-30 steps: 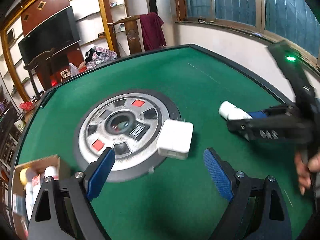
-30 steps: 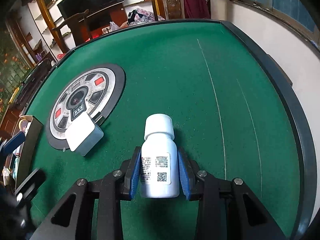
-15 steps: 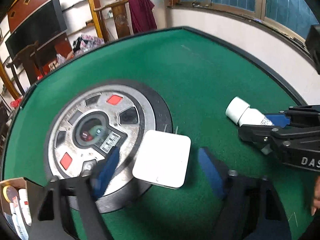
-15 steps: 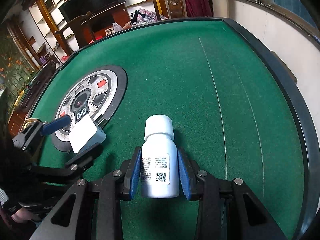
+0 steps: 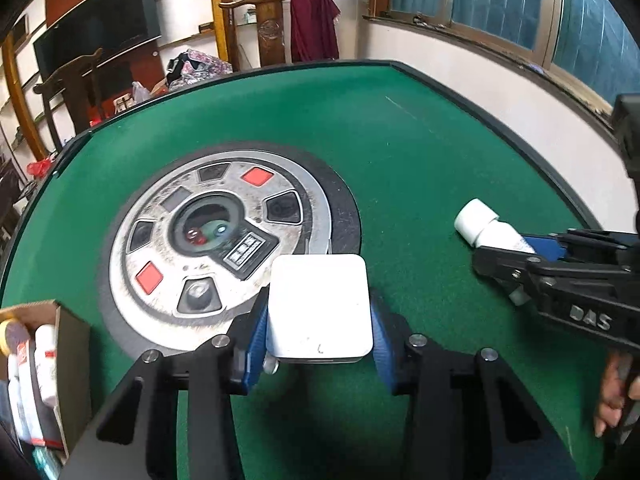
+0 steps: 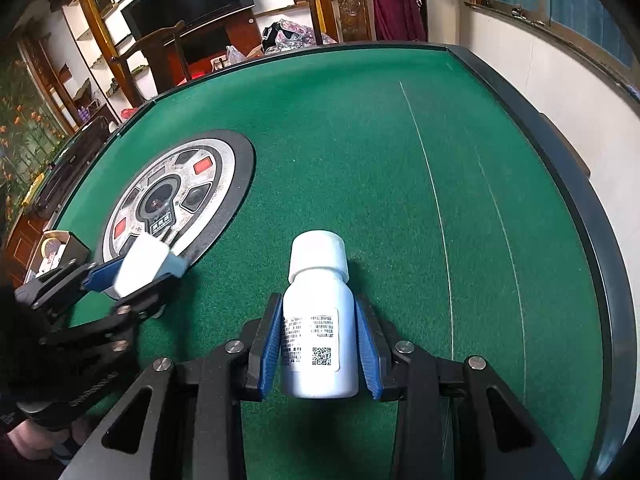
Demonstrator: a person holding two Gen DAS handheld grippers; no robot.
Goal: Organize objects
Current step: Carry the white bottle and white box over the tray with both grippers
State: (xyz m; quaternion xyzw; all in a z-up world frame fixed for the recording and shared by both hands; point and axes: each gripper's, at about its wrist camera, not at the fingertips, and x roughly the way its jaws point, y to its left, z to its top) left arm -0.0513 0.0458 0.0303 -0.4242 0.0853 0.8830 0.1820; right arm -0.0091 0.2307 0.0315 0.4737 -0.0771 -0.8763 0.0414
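A white square charger block (image 5: 316, 280) lies at the near edge of the round silver panel (image 5: 160, 216), also visible in the right wrist view as the block (image 6: 140, 264). My left gripper (image 5: 318, 320) straddles it, its jaws closing, and both blue pads touch the block's sides. My right gripper (image 6: 318, 308) is shut on a white bottle (image 6: 316, 300) with a printed label, cap pointing away, low over the green felt. The left wrist view shows that bottle (image 5: 480, 224) at the right, in the right gripper (image 5: 516, 254).
An open cardboard box (image 5: 68, 344) holding several small containers stands at the near left of the table. The table's dark raised rim (image 6: 592, 240) curves along the right. A person's hand (image 5: 612, 396) grips the right tool. Chairs and shelves stand beyond the table.
My left gripper moved forward and down over the charger block, and its jaws closed from wide apart onto the block's sides. The right gripper and bottle stayed put.
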